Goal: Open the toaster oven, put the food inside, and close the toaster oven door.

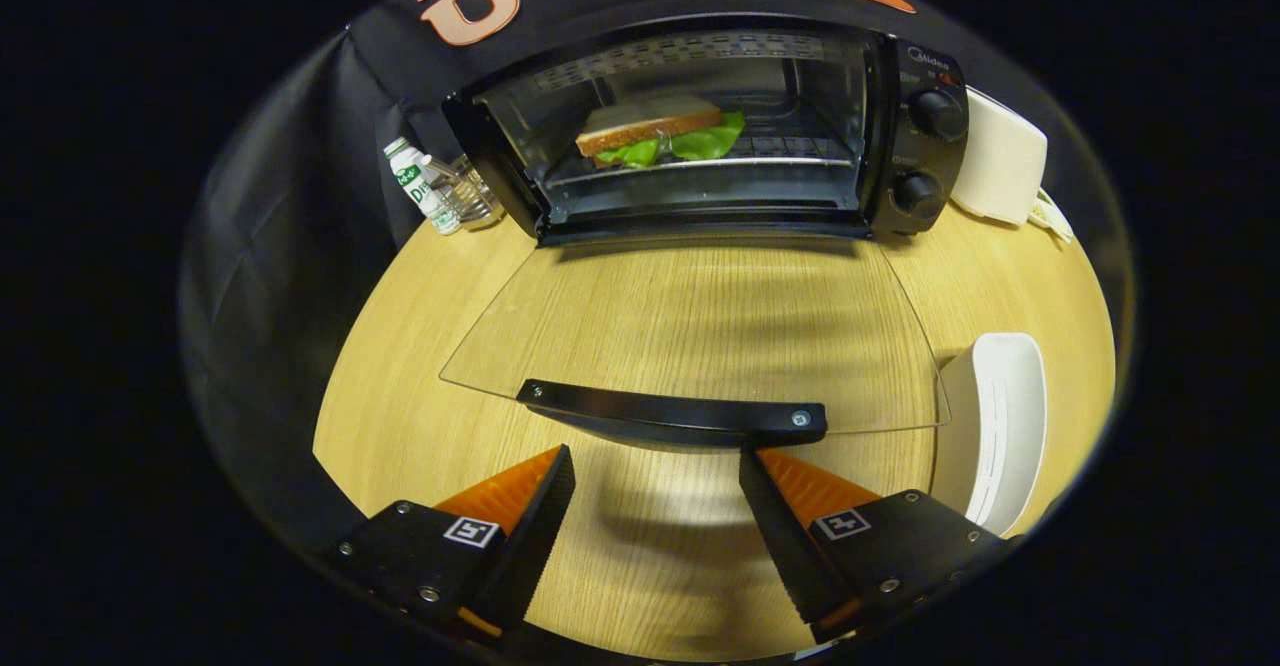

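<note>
The black toaster oven [915,96] stands at the back of the wooden table. Its glass door [700,316] lies folded down flat toward me, with the black handle [675,411] along its near edge. A sandwich [655,131] of brown bread and green lettuce rests on the wire rack inside the oven. My gripper [655,471] hovers just short of the door handle, fingers spread apart with nothing between them. The handle sits just ahead of the fingertips, not touched.
A white dish [995,426] lies on the table to the right of the door. A small plastic bottle [422,184] and a glass stand left of the oven. A white appliance [1000,161] sits to the oven's right. The table's near edge curves around my fingers.
</note>
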The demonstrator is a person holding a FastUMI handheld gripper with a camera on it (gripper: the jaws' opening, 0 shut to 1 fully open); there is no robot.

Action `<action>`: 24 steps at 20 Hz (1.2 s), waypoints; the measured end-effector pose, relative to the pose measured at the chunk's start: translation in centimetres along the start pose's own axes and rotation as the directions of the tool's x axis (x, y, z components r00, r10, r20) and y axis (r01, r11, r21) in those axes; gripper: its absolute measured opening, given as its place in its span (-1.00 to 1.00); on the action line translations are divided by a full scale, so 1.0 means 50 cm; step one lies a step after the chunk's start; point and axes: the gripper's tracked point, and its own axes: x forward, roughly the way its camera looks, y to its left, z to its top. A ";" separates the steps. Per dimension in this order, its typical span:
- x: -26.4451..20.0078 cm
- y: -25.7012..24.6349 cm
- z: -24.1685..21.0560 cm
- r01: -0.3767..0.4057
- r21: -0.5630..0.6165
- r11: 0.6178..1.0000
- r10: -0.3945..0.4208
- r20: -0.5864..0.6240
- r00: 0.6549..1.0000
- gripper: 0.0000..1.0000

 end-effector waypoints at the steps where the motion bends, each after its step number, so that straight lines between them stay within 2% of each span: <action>1: -0.013 0.003 0.018 -0.002 -0.009 1.000 0.002 0.023 1.000 0.97; 8: -0.086 -0.017 0.210 0.054 -0.097 0.994 -0.030 0.230 0.973 0.97; 15: -0.154 -0.042 0.384 0.122 -0.108 0.987 -0.070 0.400 0.914 0.98; 18: -0.239 -0.036 0.458 0.124 -0.116 0.985 -0.050 0.498 0.866 0.98; 24: -0.458 -0.015 0.592 0.172 -0.182 0.968 0.002 0.694 0.720 0.98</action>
